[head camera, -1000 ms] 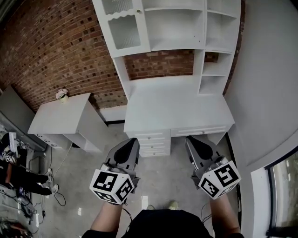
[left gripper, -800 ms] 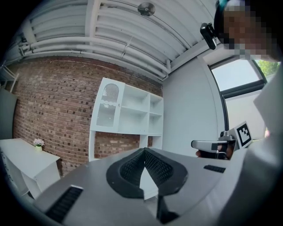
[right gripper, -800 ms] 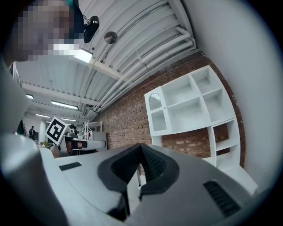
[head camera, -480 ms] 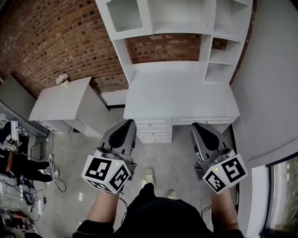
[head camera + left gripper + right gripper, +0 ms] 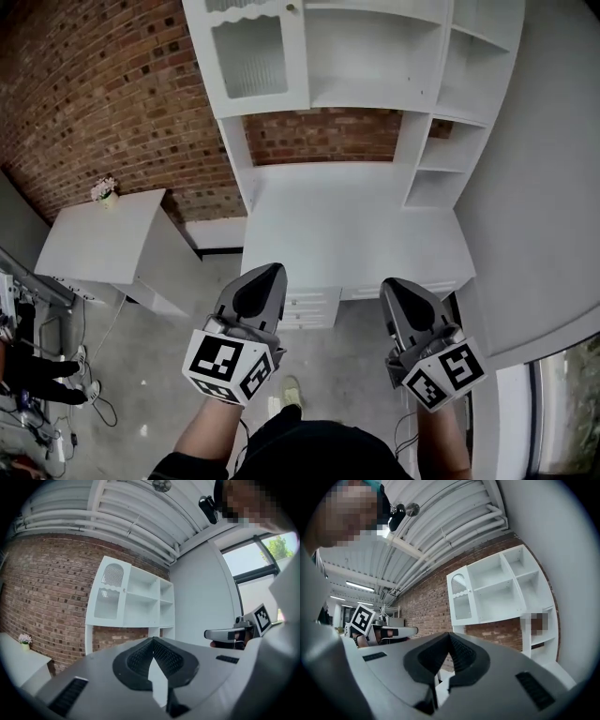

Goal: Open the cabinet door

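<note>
A white desk with a hutch stands against the brick wall. The cabinet door (image 5: 248,56) is a glass-panelled white door at the hutch's upper left, closed, with a small knob (image 5: 291,7) at its right edge. It also shows in the left gripper view (image 5: 108,597) and the right gripper view (image 5: 461,603). My left gripper (image 5: 267,272) and right gripper (image 5: 391,285) are held side by side at the desk's front edge, far below the door. Both are shut and hold nothing; the jaws meet at their tips (image 5: 152,640) (image 5: 449,635).
The desk top (image 5: 347,225) lies between the grippers and the hutch, with drawers (image 5: 309,305) under its front. Open shelves (image 5: 469,66) fill the hutch's right side. A white side table (image 5: 103,246) with a small flower pot (image 5: 103,190) stands left. Cables lie on the floor at far left.
The person has stepped nearer the desk; both grippers now reach its front edge. The head view has tipped up, showing more of the cabinet door. Both grippers stay shut.
</note>
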Demonstrator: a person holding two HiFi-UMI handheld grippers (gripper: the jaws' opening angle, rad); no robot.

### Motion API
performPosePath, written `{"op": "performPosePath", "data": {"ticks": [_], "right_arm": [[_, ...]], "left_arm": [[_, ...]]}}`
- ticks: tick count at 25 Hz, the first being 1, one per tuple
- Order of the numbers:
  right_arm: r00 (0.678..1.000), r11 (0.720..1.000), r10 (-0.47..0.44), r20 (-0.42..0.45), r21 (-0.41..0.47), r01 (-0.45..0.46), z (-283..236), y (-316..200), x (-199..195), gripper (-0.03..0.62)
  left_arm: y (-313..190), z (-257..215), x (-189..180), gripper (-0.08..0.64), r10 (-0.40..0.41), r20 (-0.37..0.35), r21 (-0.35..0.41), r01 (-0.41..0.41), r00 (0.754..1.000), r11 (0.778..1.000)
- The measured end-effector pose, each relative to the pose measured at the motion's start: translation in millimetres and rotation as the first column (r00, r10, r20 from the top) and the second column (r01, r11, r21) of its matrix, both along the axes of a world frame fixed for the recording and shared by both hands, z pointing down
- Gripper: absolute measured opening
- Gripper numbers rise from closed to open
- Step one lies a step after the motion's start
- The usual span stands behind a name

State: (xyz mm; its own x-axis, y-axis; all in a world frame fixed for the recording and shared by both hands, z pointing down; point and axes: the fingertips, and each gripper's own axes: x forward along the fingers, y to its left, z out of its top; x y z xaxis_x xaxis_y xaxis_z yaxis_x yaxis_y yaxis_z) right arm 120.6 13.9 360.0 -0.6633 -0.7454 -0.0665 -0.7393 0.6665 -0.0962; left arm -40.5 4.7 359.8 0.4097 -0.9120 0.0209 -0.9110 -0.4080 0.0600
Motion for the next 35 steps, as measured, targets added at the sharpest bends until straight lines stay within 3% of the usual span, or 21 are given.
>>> {"op": "performPosePath", "data": {"ticks": [10,17,23,29,35], "right_arm": [[0.998,0.998,0.063,-0.007,0.004,-0.063,-10,-95,-81,0.003],[0.996,0.997,0.077,-0.043,-0.013,-0.077,-5,-143,-113,0.003],[0.998,0.998,0.055,-0.043,-0.012,-0.056,-1,-197,-119,0.003],[0.999,0.999,-0.035,-0.021,0.033,0.035,-16,-267,-121,0.003],[0.991,0.986,-0.133,-0.021,0.096,0.135,-44,-326,-125,0.003]], "left_arm": [[-117,-20,-65,0.006,0.094,0.038,0.046,-0.096,0.995,0.994],[-177,-43,-85,0.006,0.126,0.081,0.109,-0.134,0.989,0.985],[-233,-83,-81,0.006,0.088,0.185,0.190,-0.124,0.979,0.974],[-301,-124,-67,0.006,0.011,0.267,0.255,-0.082,0.964,0.964],[-358,-157,-57,0.006,-0.051,0.265,0.289,-0.029,0.963,0.957]]}}
